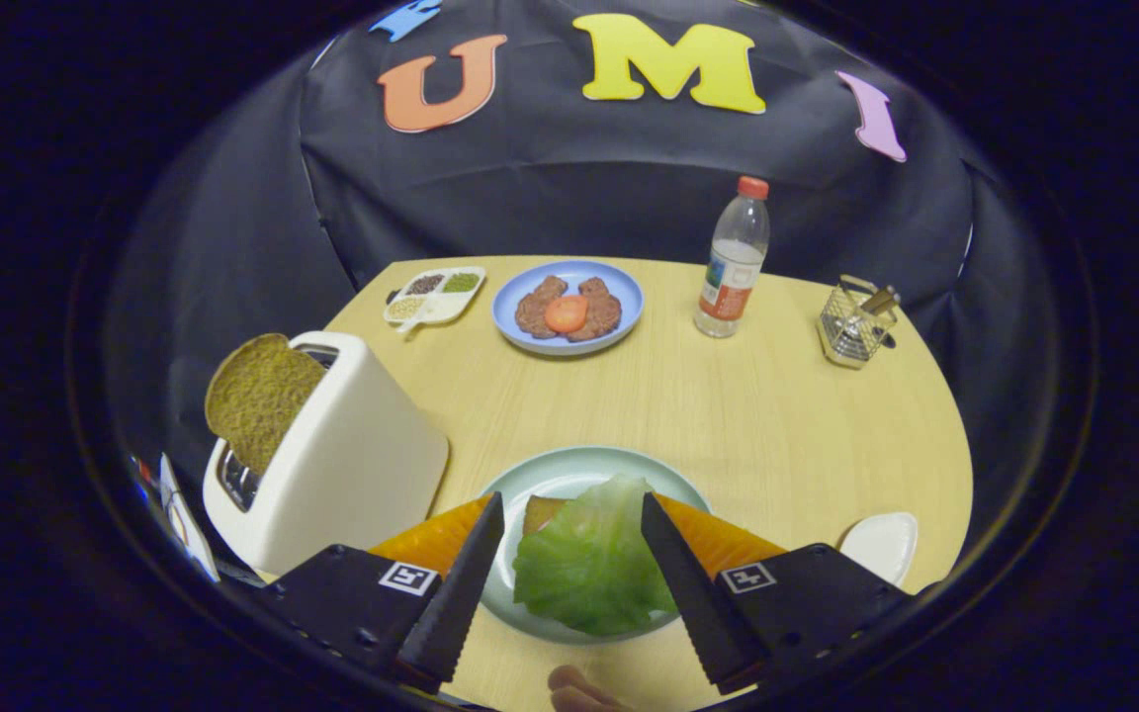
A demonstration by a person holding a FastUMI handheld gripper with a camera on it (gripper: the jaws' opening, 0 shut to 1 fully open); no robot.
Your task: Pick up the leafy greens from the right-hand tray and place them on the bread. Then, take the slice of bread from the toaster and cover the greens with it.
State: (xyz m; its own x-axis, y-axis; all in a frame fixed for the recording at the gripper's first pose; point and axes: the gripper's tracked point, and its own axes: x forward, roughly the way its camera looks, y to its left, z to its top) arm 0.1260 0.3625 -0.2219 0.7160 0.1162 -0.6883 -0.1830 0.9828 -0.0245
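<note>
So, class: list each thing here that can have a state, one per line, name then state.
gripper: open, fingers either side of the leafy greens
leafy greens: lying on the bread
bread: on the pale green plate, mostly covered
bread slice: sticking up from the toaster
bottle: upright, capped

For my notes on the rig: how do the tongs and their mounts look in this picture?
The tongs have two long, flat fingers that taper to pointed tips, with a saw-toothed inner edge. Each finger sits on a blocky black mount that carries a small white square tag with a black pattern. Orange, wedge-shaped parts show behind the mounts. No cable is visible.
</note>
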